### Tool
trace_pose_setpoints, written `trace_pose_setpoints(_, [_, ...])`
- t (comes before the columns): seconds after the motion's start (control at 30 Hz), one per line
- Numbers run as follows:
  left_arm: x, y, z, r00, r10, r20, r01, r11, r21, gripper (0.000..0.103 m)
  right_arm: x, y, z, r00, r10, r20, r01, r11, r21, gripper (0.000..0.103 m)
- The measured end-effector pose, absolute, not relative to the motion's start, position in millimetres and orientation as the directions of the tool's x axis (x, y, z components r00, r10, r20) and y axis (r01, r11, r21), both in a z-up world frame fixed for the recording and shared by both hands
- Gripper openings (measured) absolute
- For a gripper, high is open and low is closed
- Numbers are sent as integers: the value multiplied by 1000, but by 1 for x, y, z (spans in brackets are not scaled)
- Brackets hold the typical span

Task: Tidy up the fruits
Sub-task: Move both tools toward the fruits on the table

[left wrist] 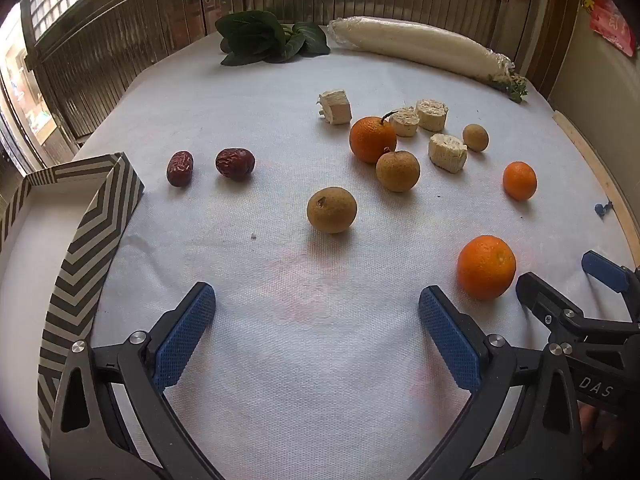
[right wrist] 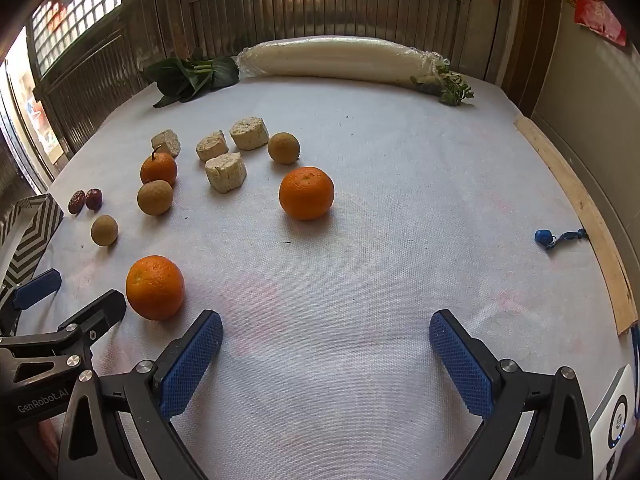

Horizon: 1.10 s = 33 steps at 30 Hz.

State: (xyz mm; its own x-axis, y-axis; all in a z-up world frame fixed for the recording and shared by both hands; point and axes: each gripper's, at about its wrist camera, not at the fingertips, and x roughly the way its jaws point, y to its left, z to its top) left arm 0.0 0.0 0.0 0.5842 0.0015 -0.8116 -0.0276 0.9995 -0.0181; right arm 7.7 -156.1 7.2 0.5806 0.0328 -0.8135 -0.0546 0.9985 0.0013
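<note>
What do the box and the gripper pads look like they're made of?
Box: looks like thin matte cardboard with a printed black-and-white chevron; its wall edge is thin and its inside plain white. Left gripper pads: probably blue rubber or textured plastic, going by the fine diamond knurl; which one is unclear.

The right tool is held above the white-covered counter, its blue pads spread wide with nothing between them. An orange is seen just beyond its left pad, and the left tool is seen at the left edge beside that fruit. A second orange is placed farther out, near pale cut chunks and brown round fruits. Two red dates lie by a striped box. A long white radish and leafy greens are laid along the far edge.
</note>
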Motion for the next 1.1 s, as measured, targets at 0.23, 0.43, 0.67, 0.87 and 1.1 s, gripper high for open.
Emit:
trace_pose_setpoints(0.23, [0, 0, 1, 549, -2, -836, -13, 1000, -10, 102, 7, -157, 8, 575, 28, -818, -53, 999, -3, 103])
trace_pose_setpoints(0.43, [-9, 1, 14, 546, 8, -838, -15, 1000, 0, 102, -3, -165, 18, 580, 26, -814, -40, 999, 4, 103])
trace_pose_setpoints(0.67, [-23, 10, 48, 601, 11, -799, 2, 1000, 15, 102, -6, -159, 48, 608, 50, -792, -49, 998, 26, 103])
trace_pose_setpoints(0.87, [-24, 22, 67, 613, 18, -790, -16, 1000, 10, 102, -8, -141, 66, 628, 76, -774, -109, 994, 9, 103])
trace_pose_setpoints(1.1, [-21, 30, 74, 608, 17, -794, -18, 1000, 8, 102, -9, -127, 70, 624, 103, -775, -153, 988, 9, 102])
